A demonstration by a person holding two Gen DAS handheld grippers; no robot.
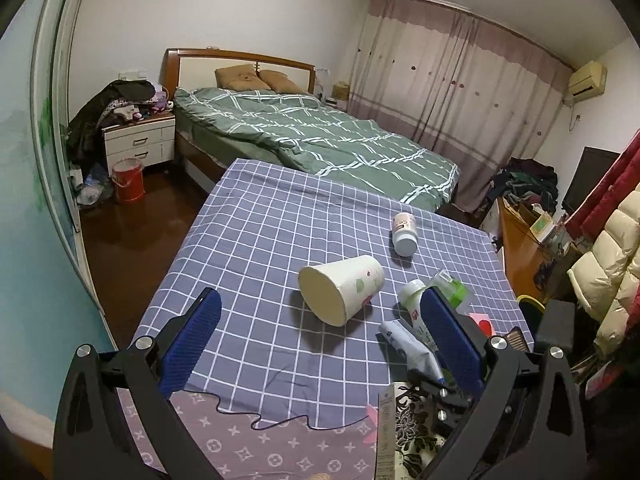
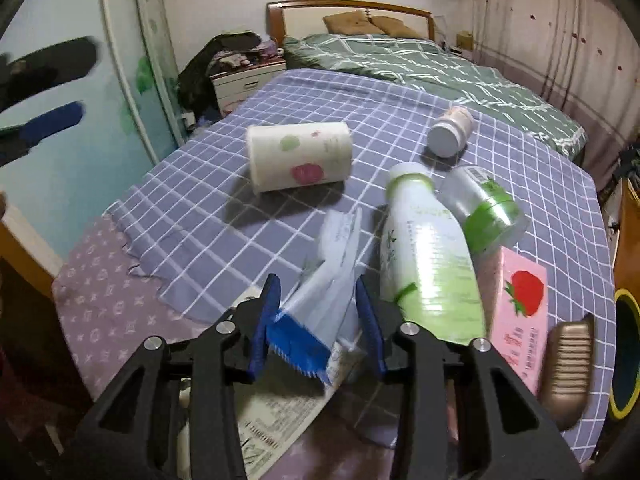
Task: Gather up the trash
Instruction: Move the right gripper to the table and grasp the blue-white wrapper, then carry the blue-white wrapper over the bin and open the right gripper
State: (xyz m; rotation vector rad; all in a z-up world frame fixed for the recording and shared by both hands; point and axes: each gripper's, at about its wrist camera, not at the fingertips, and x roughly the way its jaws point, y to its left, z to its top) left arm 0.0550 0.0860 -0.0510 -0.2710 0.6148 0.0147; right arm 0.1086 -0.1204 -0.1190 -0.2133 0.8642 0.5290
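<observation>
My right gripper (image 2: pixel 318 290) is shut on a crumpled white-and-blue plastic wrapper (image 2: pixel 320 280), which also shows in the left wrist view (image 1: pixel 408 346). A white paper cup (image 2: pixel 299 157) lies on its side on the blue checked cloth (image 2: pixel 200 216); it also shows in the left wrist view (image 1: pixel 342 289). Beside the wrapper lie a white-green bottle (image 2: pixel 428 256), a clear green-labelled bottle (image 2: pixel 486 208) and a small white bottle (image 2: pixel 450 130). My left gripper (image 1: pixel 320 334) is open and empty, above the table's near edge, in front of the cup.
A pink strawberry carton (image 2: pixel 520 308) and a ribbed brown object (image 2: pixel 570 372) lie at the table's right. A printed paper box (image 1: pixel 400 428) sits at the near edge. A bed (image 1: pixel 320 140) stands behind the table, a red bucket (image 1: pixel 127 181) on the floor at left.
</observation>
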